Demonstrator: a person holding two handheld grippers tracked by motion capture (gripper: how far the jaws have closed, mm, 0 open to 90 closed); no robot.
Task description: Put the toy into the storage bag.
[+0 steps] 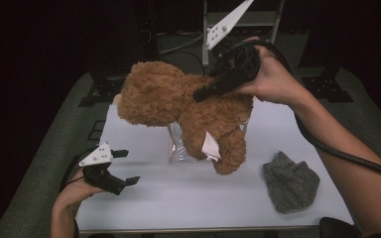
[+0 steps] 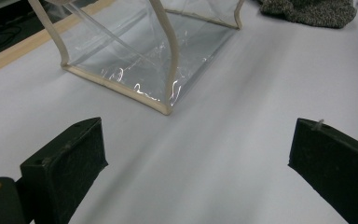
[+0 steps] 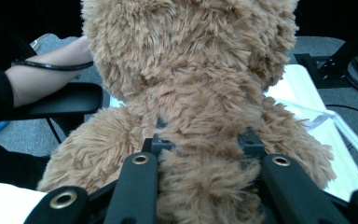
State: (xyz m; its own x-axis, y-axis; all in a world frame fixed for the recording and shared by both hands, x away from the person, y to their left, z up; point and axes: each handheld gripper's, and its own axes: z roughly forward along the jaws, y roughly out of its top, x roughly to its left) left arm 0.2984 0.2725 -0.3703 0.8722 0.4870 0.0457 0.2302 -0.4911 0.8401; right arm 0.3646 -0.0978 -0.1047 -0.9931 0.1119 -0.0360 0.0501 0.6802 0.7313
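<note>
A brown plush teddy bear (image 1: pixel 188 106) hangs in the air above the table, with a white tag on its rear. My right gripper (image 1: pixel 201 93) is shut on the bear's body; in the right gripper view its jaws sink into the fur of the bear (image 3: pixel 200 121) on both sides. A clear plastic bag (image 1: pixel 178 148) with a beige rim stands on the white table under the bear, seen close in the left gripper view as the clear bag (image 2: pixel 135 51). My left gripper (image 1: pixel 127 167) rests near the table's left front, open and holding nothing, as the left gripper (image 2: pixel 198 158) view shows.
A grey knitted hat (image 1: pixel 291 182) lies at the front right of the white table (image 1: pixel 144 198), and the grey hat (image 2: pixel 307 11) also shows beyond the bag. Dark stands and frames rise behind the table.
</note>
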